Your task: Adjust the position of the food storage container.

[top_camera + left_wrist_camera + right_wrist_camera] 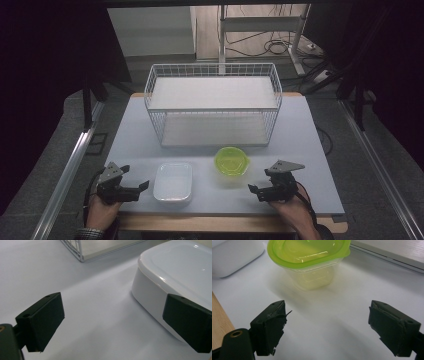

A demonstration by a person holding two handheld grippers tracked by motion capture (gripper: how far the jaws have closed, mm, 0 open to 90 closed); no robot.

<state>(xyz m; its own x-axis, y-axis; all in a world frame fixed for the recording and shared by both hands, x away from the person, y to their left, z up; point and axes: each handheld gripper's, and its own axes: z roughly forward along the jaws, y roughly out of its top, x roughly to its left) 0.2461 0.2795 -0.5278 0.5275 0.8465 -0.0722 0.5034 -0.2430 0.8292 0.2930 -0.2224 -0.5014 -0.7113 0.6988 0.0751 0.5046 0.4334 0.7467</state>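
Left gripper [142, 186] wide open, nothing between the jaws, hovering just left of the white dish [173, 182] and apart from it; one pad [188, 322] seen in the left gripper view in front of the dish's wall [150, 297], whether touching cannot be told. Right gripper [254, 190] also spread wide and empty, low over the surface [310, 165], to the right of the white dish and just right of and nearer the person than the green-lidded container [231, 161]. Container [312, 262] ahead of the open jaws in the right gripper view, clear of both pads. Green-lidded container right of the white dish, near it. White wire basket [214, 102] behind the dish, farther from the person.
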